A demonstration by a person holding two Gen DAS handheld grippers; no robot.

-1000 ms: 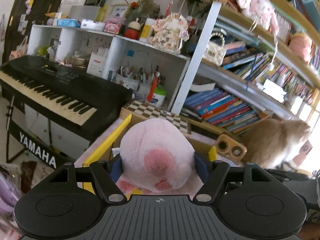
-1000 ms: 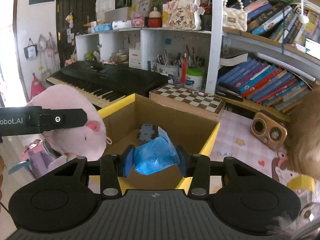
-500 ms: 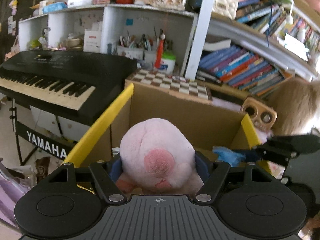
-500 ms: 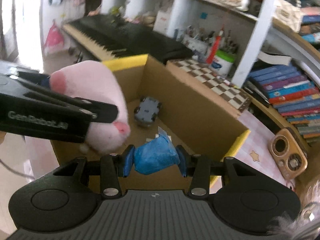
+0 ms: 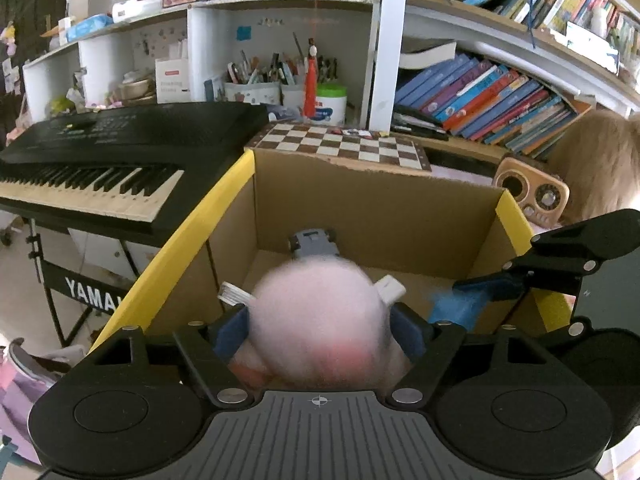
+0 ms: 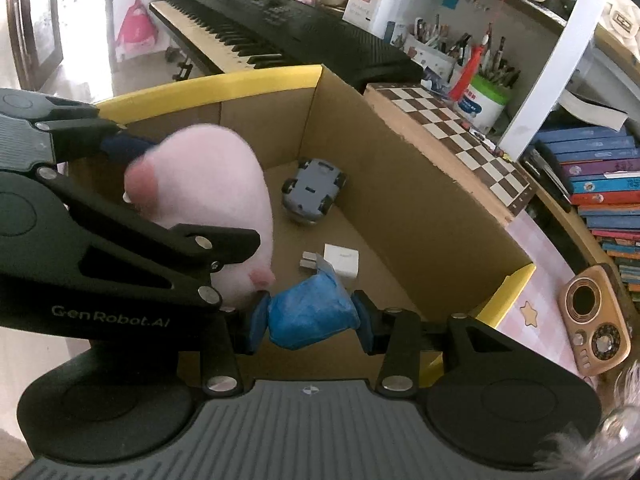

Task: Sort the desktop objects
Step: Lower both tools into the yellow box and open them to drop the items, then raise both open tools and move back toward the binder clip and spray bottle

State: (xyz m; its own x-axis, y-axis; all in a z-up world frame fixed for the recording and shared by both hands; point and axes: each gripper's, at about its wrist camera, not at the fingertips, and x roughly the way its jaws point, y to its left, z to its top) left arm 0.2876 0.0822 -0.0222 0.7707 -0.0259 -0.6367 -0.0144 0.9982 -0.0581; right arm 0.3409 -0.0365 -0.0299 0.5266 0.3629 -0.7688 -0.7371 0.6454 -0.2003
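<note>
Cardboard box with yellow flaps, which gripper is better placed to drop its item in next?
Probably the left gripper: its pink plush toy hangs deep over the box floor, while the right gripper holds its blue pouch near the rim.

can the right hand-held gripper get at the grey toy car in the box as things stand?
Probably not yet. The right hand-held gripper is shut on a blue packet, so its jaws are full. The toy car lies uncovered at the far end of the cardboard box, but the pink plush hangs close beside the path.
</note>
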